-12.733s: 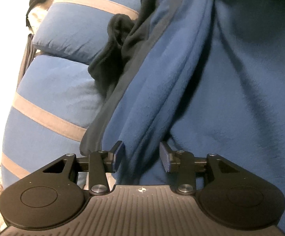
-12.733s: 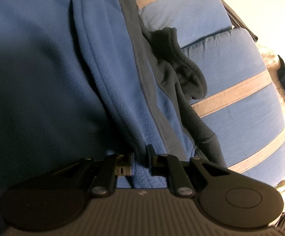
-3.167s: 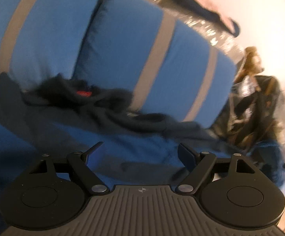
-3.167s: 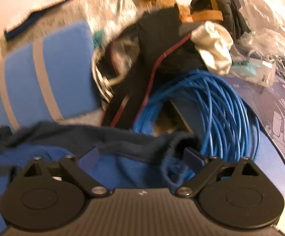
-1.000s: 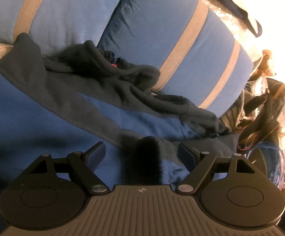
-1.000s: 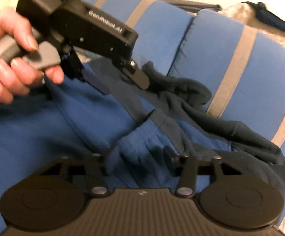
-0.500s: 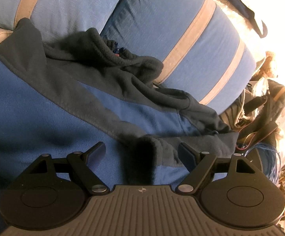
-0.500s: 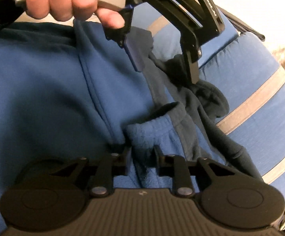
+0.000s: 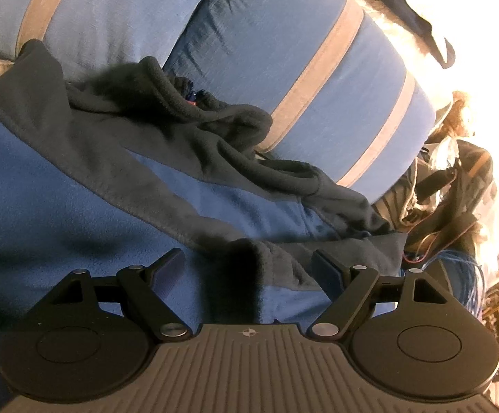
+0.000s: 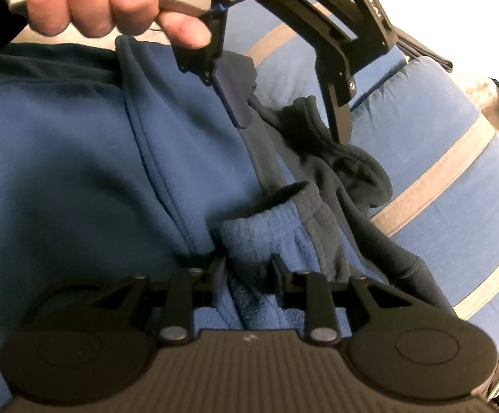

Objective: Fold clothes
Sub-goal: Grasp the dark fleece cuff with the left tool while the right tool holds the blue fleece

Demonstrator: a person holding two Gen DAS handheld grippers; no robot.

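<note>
A blue fleece jacket (image 9: pixel 60 206) with dark navy trim and collar (image 9: pixel 167 103) lies spread against blue striped cushions. My left gripper (image 9: pixel 249 265) is open, its jaws wide apart on either side of a raised sleeve cuff (image 9: pixel 246 258). In the right wrist view my right gripper (image 10: pixel 246 272) is shut on the blue sleeve cuff (image 10: pixel 266 230), bunched between its fingers. The left gripper (image 10: pixel 284 110) hangs above the jacket (image 10: pixel 60 172) there, open, held by a hand (image 10: pixel 112 0).
Blue cushions with tan stripes (image 9: pixel 318 79) stand behind the jacket, also in the right wrist view (image 10: pixel 438 179). At the right lie a dark bag with clutter (image 9: pixel 456 186) and a coil of blue cable (image 9: pixel 456 275).
My right gripper has carried the sleeve cuff over the jacket body and stays shut on it. The left gripper stays open and has drifted slightly closer over the cuff.
</note>
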